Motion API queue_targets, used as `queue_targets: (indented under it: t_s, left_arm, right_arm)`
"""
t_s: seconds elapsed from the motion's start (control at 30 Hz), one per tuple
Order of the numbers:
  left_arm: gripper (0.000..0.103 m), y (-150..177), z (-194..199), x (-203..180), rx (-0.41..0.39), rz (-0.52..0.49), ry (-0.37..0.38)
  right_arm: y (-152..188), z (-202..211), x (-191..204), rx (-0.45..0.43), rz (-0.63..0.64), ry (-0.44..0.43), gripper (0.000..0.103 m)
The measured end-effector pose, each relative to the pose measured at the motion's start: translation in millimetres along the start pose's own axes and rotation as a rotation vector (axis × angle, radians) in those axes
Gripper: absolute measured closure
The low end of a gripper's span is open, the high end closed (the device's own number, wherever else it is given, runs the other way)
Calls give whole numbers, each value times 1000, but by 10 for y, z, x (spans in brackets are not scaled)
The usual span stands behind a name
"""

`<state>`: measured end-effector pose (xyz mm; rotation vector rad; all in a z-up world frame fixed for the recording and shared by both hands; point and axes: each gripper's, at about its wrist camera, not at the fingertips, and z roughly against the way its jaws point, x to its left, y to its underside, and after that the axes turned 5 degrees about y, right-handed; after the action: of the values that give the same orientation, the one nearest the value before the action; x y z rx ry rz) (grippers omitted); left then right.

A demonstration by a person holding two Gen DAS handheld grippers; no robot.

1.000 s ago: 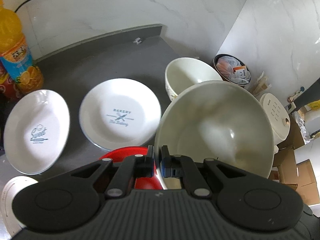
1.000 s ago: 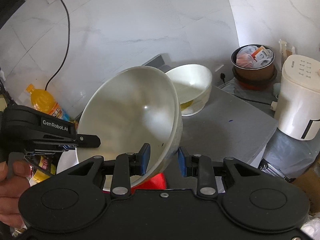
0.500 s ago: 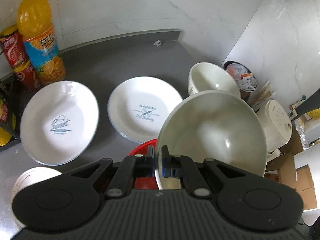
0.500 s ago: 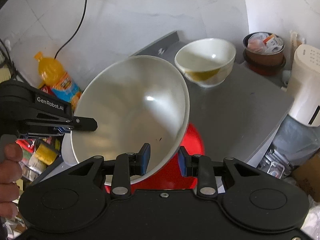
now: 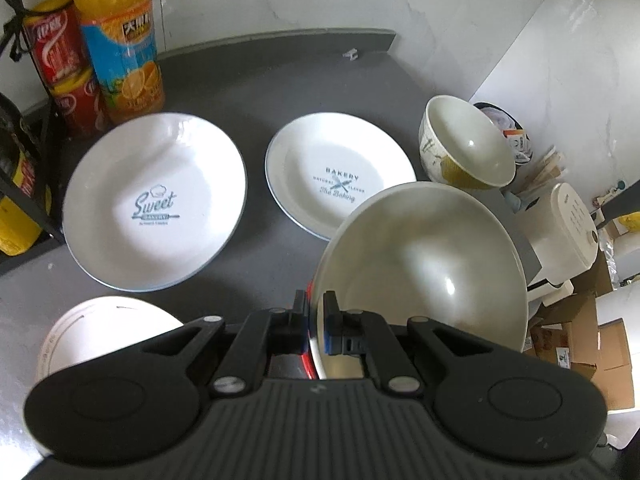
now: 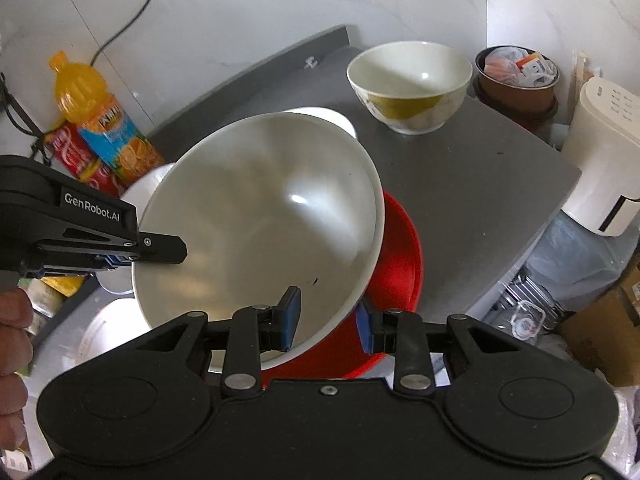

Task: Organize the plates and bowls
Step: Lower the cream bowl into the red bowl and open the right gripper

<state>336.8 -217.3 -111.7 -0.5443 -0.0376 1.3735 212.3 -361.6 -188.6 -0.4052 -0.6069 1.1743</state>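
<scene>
A large white bowl [image 5: 420, 272] hangs tilted above the grey counter [image 5: 260, 92], held by both grippers. My left gripper [image 5: 316, 304] is shut on its near rim. In the right wrist view the same gripper [image 6: 136, 254] grips the bowl's [image 6: 260, 220] left rim. My right gripper [image 6: 326, 320] is shut on the lower rim, one pad inside and one outside. A red bowl [image 6: 400, 260] sits right under it, mostly hidden. Two white printed plates [image 5: 156, 208] [image 5: 340, 176] lie side by side. A smaller bowl with a gold pattern [image 5: 464, 152] stands at the right.
An orange juice bottle [image 5: 120, 40] and red cans [image 5: 60, 60] stand at the back left. A white round dish [image 5: 100, 332] lies near left. Past the counter's right edge are a white appliance [image 6: 604, 160] and a brown tub [image 6: 516, 80]. A hand [image 6: 12, 360] holds the left gripper.
Both grippers have carried the large bowl toward the near side and slightly down. More of the red bowl shows beneath it, and the small patterned bowl now lies farther off.
</scene>
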Motion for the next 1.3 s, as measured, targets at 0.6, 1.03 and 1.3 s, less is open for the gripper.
queue_targets:
  t_s: [0.6, 1.03, 1.3]
  left_arm:
    - [98, 70, -314, -5, 69, 17, -36]
    - [94, 55, -351, -131, 75, -5, -103]
    - [91, 20, -371, -145, 96, 2, -116]
  right_arm:
    - [-61, -230, 86, 102, 77, 91, 73]
    - [-107, -250, 5, 120, 83, 58, 72]
    - [-137, -222, -48, 135, 73, 9, 69]
